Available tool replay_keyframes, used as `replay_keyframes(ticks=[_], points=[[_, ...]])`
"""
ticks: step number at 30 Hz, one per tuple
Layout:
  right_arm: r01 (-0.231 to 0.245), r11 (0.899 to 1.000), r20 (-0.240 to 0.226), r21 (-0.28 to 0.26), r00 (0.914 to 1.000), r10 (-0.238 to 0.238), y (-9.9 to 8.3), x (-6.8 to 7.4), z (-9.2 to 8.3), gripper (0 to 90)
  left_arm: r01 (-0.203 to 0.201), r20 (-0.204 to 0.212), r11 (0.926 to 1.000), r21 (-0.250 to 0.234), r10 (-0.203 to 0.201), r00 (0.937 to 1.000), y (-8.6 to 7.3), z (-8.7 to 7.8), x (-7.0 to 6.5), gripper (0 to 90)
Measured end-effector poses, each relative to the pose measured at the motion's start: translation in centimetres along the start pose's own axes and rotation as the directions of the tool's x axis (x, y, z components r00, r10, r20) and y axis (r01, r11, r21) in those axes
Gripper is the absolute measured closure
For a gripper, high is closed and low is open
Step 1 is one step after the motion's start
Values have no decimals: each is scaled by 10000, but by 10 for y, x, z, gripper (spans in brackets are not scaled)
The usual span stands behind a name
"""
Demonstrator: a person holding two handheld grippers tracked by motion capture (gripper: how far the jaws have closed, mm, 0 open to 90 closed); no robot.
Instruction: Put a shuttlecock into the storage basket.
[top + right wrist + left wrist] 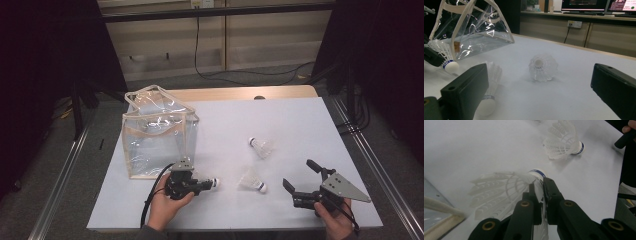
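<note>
L gripper (200,186) grips shuttlecock (506,190), lower left by bag (157,132).
Fingers clamped on its feathers; R gripper (300,176), lower right, fingers wide apart, empty.

Grey floor (65,165), wood-panelled wall (270,40)

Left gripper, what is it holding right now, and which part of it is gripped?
The left gripper is shut on a shuttlecock, pinching its feather skirt just behind the cork. The right gripper is open, holding nothing.

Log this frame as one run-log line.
left claw: shut on shuttlecock | right claw: open, empty | loose shuttlecocks: two on table | clear bag: upright
</note>
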State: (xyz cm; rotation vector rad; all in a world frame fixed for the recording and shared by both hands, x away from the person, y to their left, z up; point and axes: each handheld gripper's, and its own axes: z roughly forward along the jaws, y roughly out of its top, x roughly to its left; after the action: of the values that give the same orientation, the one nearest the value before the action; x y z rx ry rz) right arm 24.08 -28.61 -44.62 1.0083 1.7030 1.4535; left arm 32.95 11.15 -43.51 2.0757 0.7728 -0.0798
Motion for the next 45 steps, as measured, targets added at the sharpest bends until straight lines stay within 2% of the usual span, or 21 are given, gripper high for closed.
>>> replay_keyframes(ticks=[12,20,28,45], points=[[-37,10000,17,-16,10000,37,0,-1,-1,12,-212,50,9998,-19,213,9998,10,-6,-5,862],[-45,10000,7,-18,10000,45,0,-1,-1,12,-53,179,9999,-138,55,9998,15,-8,-5,863],[-52,10000,-20,-27,10000,52,0,0,0,12,29,120,10000,-46,-28,9999,21,-9,-2,865],[-50,10000,-30,-49,10000,50,0,0,0,12,-77,288,9998,177,72,9996,38,-14,-2,865]])
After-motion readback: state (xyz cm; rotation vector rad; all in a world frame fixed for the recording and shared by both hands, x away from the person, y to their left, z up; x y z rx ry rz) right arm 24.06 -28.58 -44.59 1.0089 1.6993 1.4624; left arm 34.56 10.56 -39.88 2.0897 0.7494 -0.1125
